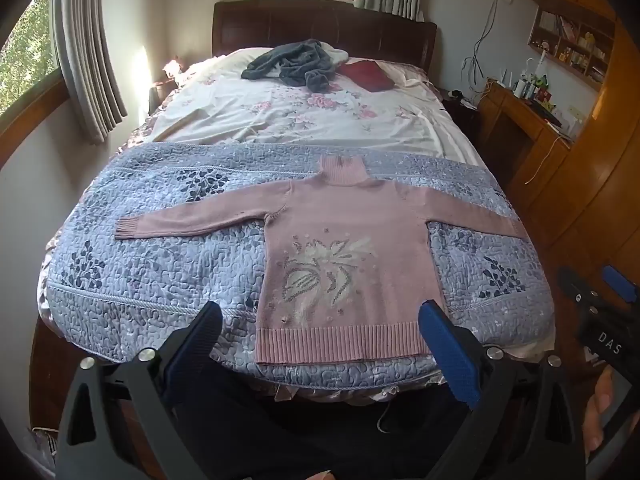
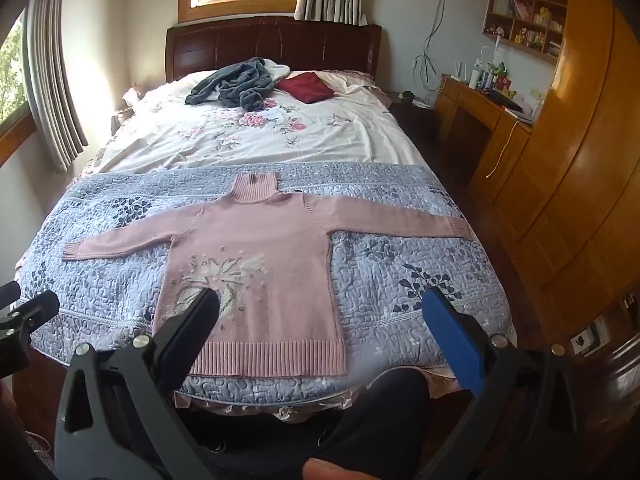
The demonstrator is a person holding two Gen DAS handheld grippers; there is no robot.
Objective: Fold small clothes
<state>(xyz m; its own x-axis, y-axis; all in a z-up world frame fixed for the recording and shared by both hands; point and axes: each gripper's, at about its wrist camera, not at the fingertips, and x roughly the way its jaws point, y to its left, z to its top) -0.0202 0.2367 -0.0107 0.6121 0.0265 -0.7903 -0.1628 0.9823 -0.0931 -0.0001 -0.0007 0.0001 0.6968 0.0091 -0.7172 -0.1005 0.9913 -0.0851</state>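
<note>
While the pink ribbed-knit sweater (image 1: 344, 264) lies flat on the quilted bedspread (image 1: 160, 280), both grippers, left (image 1: 320, 336) and right (image 2: 320, 328), hover with jaws apart.

Pink knit turtleneck sweater (image 1: 344, 224), one: pale floral motif on chest, ribbed collar, cuffs and hem. Unfolded, flat, apparently front up, sleeves spread wide, on blue quilted bedspread (image 1: 160, 280); hem near bedspread's foot edge.

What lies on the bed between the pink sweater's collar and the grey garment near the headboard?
Only bare bedding: blue quilt, then floral sheet, between pink sweater and grey garment. Both views show it.
</note>
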